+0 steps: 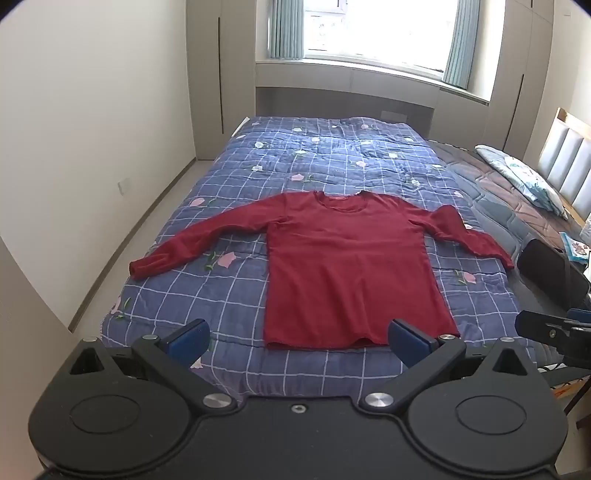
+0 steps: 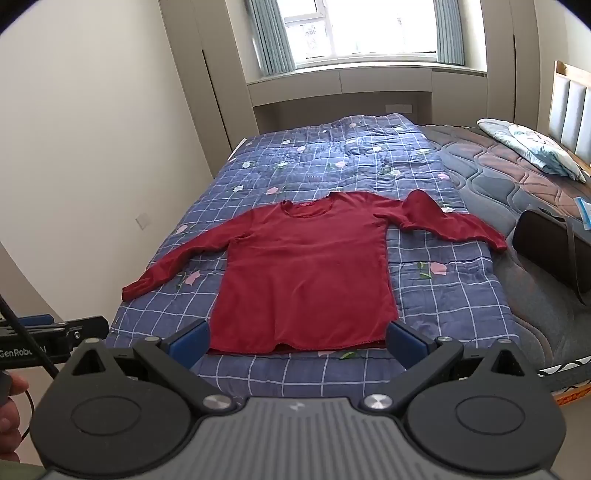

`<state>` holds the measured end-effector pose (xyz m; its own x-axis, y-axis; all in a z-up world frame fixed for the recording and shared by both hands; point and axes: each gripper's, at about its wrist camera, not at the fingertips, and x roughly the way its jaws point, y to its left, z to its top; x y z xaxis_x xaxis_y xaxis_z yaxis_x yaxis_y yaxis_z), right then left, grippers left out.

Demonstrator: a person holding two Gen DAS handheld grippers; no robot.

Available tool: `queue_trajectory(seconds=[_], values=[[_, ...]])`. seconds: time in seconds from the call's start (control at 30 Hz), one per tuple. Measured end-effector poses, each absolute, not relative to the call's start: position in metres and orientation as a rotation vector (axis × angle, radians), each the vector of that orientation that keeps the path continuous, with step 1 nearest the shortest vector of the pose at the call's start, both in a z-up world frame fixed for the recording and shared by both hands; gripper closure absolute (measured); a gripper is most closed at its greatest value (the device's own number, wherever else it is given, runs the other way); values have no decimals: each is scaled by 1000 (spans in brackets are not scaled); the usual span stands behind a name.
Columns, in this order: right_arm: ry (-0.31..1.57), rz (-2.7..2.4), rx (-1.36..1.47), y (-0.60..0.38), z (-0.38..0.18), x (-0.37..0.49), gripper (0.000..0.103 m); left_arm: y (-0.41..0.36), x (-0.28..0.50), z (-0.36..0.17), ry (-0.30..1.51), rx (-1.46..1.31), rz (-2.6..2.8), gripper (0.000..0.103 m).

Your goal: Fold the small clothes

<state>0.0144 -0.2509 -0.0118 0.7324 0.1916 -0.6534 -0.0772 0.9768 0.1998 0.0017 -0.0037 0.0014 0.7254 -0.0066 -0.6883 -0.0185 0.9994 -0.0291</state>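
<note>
A red long-sleeved top (image 1: 351, 269) lies flat and face up on a blue checked quilt (image 1: 229, 295) with a flower print, neckline toward the window (image 1: 369, 29) and hem toward the near edge of the bed. Its sleeves spread out to both sides — the one on the picture's left runs straight down to its cuff, the one on the right is bent and a little rumpled. The left gripper (image 1: 297, 341) hovers above the near edge of the quilt, its blue fingers spread wide apart with nothing between them. The right gripper (image 2: 297, 341) hangs likewise — fingers wide apart, empty, just short of the hem. A patterned pillow (image 2: 535, 147) rests on the bare quilted mattress (image 2: 498, 177) beside a padded headboard (image 2: 576, 114).
</note>
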Motion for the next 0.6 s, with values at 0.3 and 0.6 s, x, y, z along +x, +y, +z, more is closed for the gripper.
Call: queue_trajectory(seconds=[0.3,0.6], values=[[738,147,165,-253,-16,10,0,-3,3,-7,764,-33,4,1],[744,142,168,-259,-22,15,0,-2,4,-6,765,-33,1,1]])
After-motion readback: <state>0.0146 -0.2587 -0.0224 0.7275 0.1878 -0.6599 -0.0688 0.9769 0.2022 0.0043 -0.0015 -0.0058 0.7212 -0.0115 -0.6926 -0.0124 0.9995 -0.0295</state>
